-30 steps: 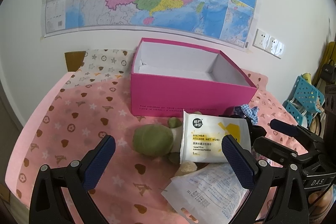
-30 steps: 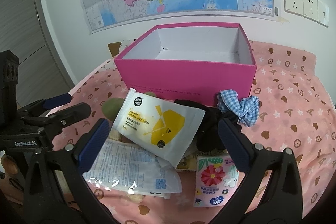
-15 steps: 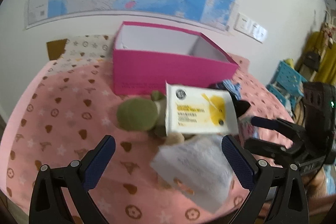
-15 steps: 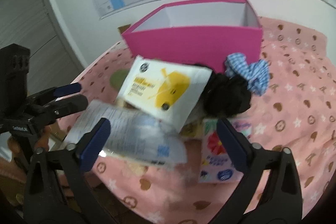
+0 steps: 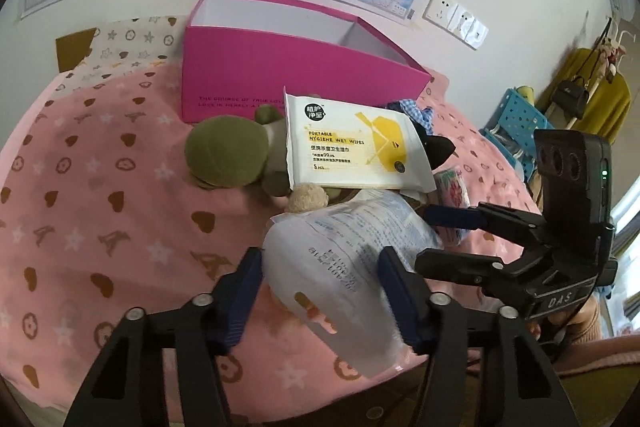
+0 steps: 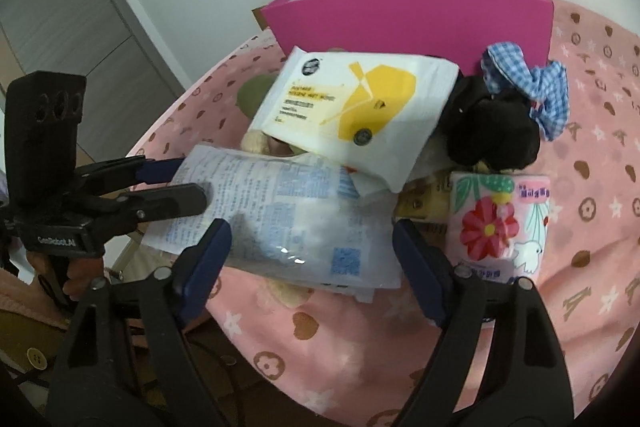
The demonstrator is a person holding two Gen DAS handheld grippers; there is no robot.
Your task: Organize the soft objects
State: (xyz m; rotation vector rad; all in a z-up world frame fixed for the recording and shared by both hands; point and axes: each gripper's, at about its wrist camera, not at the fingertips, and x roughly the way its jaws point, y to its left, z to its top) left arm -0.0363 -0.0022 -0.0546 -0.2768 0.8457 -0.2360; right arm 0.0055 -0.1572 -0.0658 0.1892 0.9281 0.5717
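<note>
Closing both half-open grippers, left gripper (image 5: 320, 287) and right gripper (image 6: 312, 259), squarely around the clear packet (image 5: 344, 251) lying between their pads, avoiding crushing

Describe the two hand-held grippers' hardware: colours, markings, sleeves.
Both are black clamp-style frames with silver bolts and dark blue ribbed pads. The left hand-held gripper carries a black camera block marked "GenRobot.AI"; the right hand-held gripper has one marked "DAS" with a green light. Pink sleeves show behind both.
</note>
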